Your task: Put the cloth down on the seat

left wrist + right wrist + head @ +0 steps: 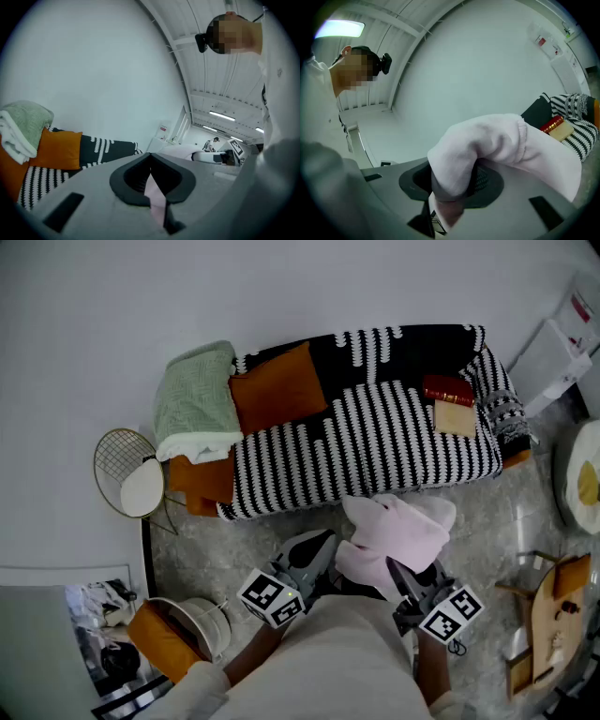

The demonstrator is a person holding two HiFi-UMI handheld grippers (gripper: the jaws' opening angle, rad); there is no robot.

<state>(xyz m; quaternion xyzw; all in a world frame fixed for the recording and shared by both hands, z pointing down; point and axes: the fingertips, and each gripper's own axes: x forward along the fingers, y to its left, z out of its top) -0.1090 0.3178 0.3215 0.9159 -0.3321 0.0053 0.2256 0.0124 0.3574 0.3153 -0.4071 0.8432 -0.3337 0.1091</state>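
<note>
A pale pink cloth hangs bunched between my two grippers, in front of the sofa. My left gripper is shut on a thin edge of the cloth, which shows as a pink strip between its dark jaws. On the right, my gripper is shut on a thick fold of the cloth that drapes over its jaws. The seat is a sofa covered by a black-and-white striped throw, lying just beyond the cloth.
On the sofa lie an orange cushion, a green folded blanket and a red book on a tan one. A round wire side table stands at its left end. A wooden stand is on the floor at right.
</note>
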